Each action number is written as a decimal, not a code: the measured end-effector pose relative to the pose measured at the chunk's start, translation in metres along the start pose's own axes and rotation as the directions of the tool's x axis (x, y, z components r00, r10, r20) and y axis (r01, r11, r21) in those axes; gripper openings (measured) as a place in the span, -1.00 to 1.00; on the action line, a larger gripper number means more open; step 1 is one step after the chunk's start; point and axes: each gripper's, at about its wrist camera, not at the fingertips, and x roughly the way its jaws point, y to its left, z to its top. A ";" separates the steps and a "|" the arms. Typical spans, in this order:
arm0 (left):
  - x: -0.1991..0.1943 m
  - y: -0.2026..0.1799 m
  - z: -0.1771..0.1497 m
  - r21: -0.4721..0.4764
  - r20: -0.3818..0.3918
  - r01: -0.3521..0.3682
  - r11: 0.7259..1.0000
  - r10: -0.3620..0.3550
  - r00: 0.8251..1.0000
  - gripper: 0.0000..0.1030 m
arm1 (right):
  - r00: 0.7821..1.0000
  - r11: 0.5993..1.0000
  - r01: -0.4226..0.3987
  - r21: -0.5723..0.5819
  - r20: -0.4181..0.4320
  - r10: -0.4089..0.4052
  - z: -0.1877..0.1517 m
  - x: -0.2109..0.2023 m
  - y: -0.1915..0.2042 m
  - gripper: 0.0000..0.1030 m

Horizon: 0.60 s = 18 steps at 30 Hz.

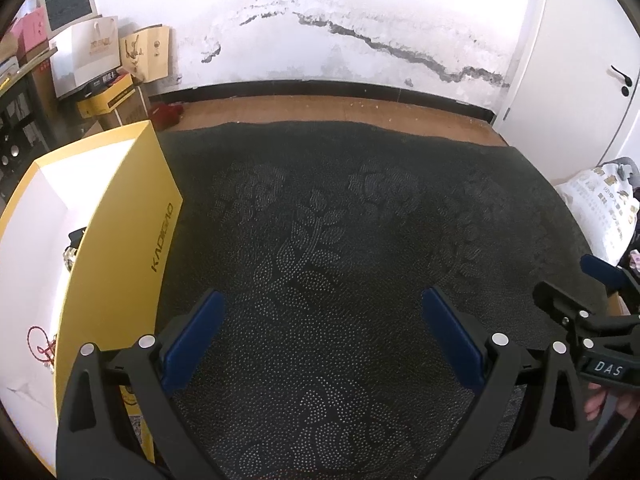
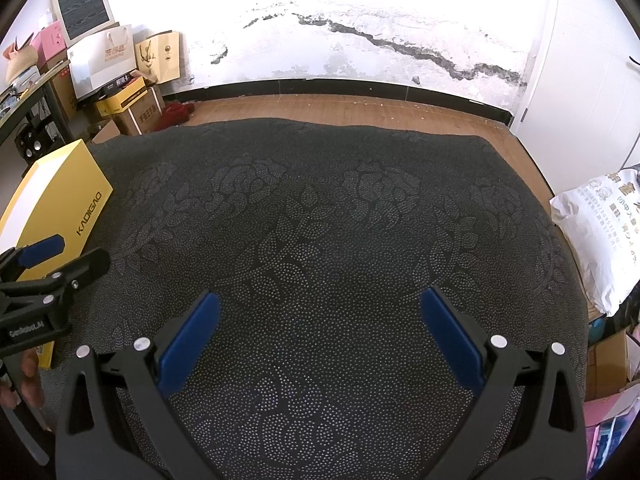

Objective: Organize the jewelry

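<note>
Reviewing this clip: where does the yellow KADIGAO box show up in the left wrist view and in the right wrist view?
Left wrist: the yellow box fills the left edge, open white inside visible, beside the left gripper.
Right wrist: the same box sits smaller at the left edge, past the right gripper, partly behind the other gripper.
Shared landmark: the dark cracked streak on the white wall.

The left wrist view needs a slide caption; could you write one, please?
Open left gripper over dark patterned cloth, beside a yellow box holding a red cord.
</note>
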 end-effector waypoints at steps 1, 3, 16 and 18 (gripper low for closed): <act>-0.001 0.000 0.000 -0.003 0.008 -0.002 1.000 0.002 1.000 0.88 | 1.000 1.000 0.002 -0.002 0.000 -0.002 0.000 0.000 0.000 0.89; -0.004 0.001 -0.001 -0.028 0.025 -0.018 0.999 0.019 1.000 0.88 | 1.000 1.000 0.004 -0.004 -0.002 -0.004 -0.001 0.001 0.001 0.89; -0.003 0.002 0.001 -0.041 0.023 -0.039 0.998 0.040 0.999 0.88 | 1.000 1.000 0.004 -0.002 0.000 -0.004 0.000 0.002 0.002 0.89; -0.002 0.002 0.001 -0.039 0.015 -0.038 0.999 0.038 0.999 0.88 | 1.000 1.000 0.004 0.000 0.000 -0.004 -0.001 0.001 0.001 0.89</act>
